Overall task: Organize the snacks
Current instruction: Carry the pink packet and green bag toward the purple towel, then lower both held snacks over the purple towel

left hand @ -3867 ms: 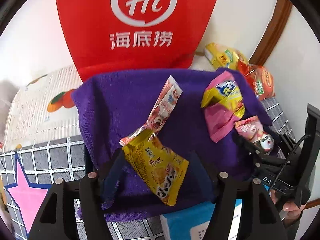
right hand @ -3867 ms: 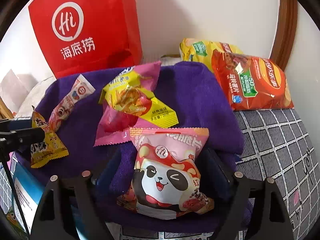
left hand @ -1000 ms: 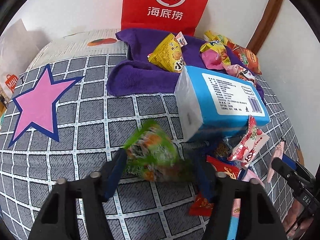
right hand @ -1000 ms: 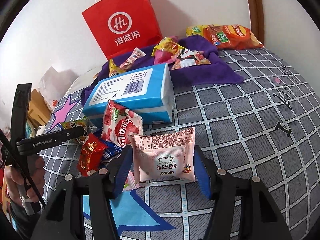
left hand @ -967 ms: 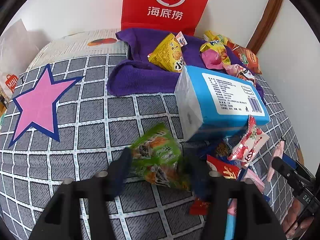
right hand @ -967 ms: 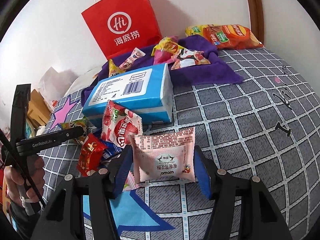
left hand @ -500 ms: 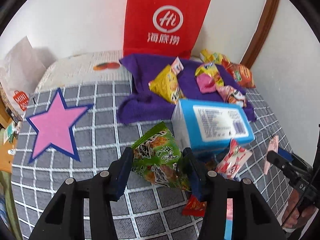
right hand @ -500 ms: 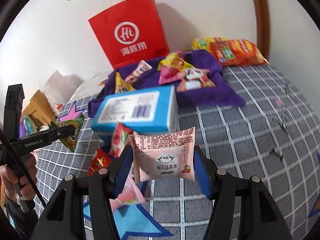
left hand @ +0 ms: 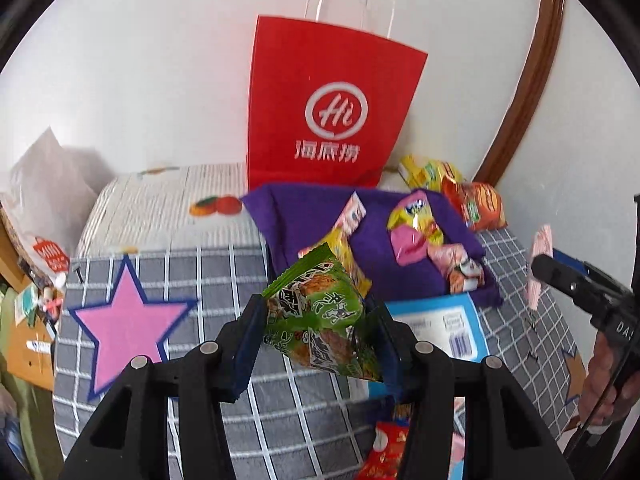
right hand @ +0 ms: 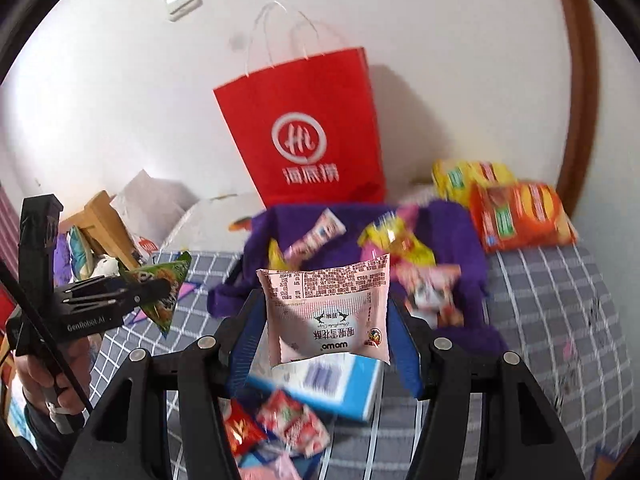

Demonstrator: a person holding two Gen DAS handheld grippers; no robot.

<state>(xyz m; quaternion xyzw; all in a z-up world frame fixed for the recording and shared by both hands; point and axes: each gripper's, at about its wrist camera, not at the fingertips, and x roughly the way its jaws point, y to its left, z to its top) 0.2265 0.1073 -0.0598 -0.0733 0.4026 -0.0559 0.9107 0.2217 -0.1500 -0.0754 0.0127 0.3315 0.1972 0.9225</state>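
My left gripper is shut on a green snack packet, held in the air above the grid-patterned bedspread. My right gripper is shut on a pale pink snack packet, also lifted clear of the bed. Ahead lies a purple towel with several snack packets on it. The right wrist view shows the same purple towel. In that view the left gripper with the green packet appears at the left.
A red paper bag stands against the wall behind the towel. Chip bags lie at the back right. A blue tissue pack and loose red packets lie below the grippers. A person's hand holds the right gripper at the right edge.
Both grippers have risen from the bedspread with their packets, the green one and the pink one. The views now tilt up toward the red bag and towel.
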